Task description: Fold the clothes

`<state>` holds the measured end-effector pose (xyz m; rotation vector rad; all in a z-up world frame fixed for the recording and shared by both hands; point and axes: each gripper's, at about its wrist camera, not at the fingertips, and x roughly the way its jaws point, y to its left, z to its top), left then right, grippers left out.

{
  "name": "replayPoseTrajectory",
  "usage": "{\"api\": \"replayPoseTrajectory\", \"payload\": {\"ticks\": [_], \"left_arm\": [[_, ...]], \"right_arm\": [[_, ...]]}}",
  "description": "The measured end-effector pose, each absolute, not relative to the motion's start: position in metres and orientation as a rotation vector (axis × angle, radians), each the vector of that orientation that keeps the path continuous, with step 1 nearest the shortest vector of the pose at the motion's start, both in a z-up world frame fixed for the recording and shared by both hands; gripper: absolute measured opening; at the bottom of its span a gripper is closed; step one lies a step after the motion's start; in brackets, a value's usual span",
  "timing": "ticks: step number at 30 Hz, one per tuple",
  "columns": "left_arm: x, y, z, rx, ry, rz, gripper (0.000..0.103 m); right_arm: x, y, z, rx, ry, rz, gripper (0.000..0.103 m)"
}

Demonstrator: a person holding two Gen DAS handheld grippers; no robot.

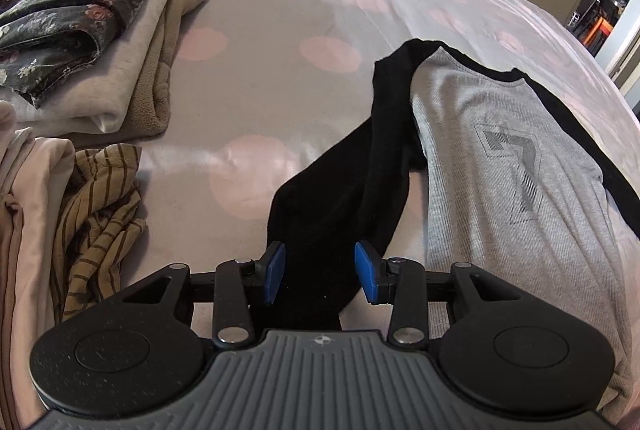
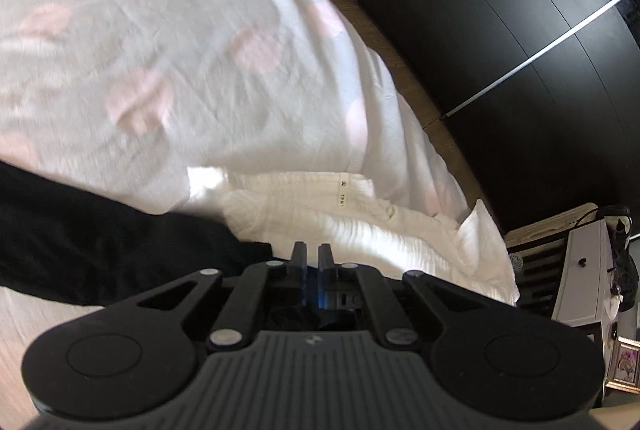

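A grey long-sleeved shirt [image 1: 500,157] with black sleeves and a dark printed emblem lies face up on the bed at the right of the left wrist view. Its black sleeve [image 1: 340,189] runs down toward me and passes between the blue pads of my left gripper [image 1: 322,270], which is open around it. In the right wrist view my right gripper [image 2: 312,256] has its fingers nearly together. The shirt's other black sleeve [image 2: 100,238] stretches in from the left and ends at those fingers, seemingly pinched there.
The bedspread [image 1: 260,89] is pale with pink dots. Folded clothes [image 1: 80,9] are stacked at the far left, with a crumpled striped garment [image 1: 96,205] nearer. A white textured blanket [image 2: 380,222] hangs at the bed's edge. Beyond stand a dark wardrobe [image 2: 520,49] and a white cabinet [image 2: 584,270].
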<state>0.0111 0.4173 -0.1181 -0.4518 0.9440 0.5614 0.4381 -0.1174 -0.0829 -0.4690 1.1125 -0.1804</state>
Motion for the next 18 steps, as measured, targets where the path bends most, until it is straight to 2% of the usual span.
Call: {"api": "replayPoseTrajectory", "payload": {"ticks": [5, 8, 13, 18], "left_arm": [[0.005, 0.419, -0.112, -0.454, 0.930, 0.576, 0.036], [0.002, 0.421, -0.109, -0.456, 0.921, 0.585, 0.036], [-0.008, 0.424, -0.103, -0.470, 0.903, 0.600, 0.036], [-0.029, 0.430, -0.100, -0.535, 0.879, 0.617, 0.036]], "right_arm": [[0.415, -0.121, -0.071, -0.409, 1.051, -0.130, 0.012], [0.388, -0.107, -0.071, -0.368, 1.027, -0.019, 0.013], [0.331, -0.065, -0.076, -0.307, 1.023, 0.214, 0.022], [0.276, -0.017, -0.083, -0.210, 1.032, 0.416, 0.022]]}}
